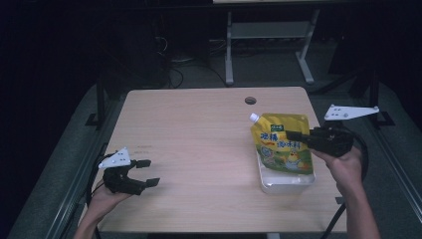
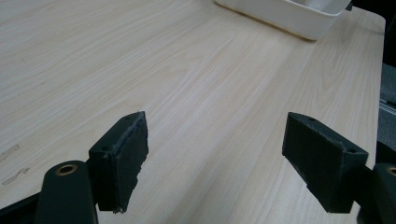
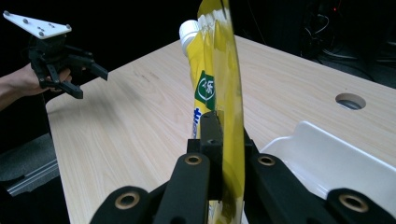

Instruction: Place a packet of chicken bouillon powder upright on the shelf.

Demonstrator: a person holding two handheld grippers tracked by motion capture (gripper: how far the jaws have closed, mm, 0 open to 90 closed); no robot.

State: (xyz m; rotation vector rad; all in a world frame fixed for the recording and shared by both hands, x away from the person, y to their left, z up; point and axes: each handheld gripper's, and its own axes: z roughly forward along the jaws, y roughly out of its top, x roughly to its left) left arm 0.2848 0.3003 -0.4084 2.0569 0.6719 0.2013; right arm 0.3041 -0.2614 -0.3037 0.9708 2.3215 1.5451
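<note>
Between the black jaws of the right gripper [image 3: 219, 154] sits a yellow pouch [image 3: 217, 70], pinched tight by its edge. The pouch stands tall, with its white cap [image 3: 189, 31] at the top and its long side going up and down. Right under it is the white tub [image 1: 286, 180], near the right side of the table [image 1: 199, 144]. So the pouch looks ready to go straight down into the tub, bottom end first. That is my guess. Far off, by the table's near left corner, the left gripper [image 1: 144, 173] holds nothing, and its jaws are spread wide over bare wood. The right hand is the close one.
</note>
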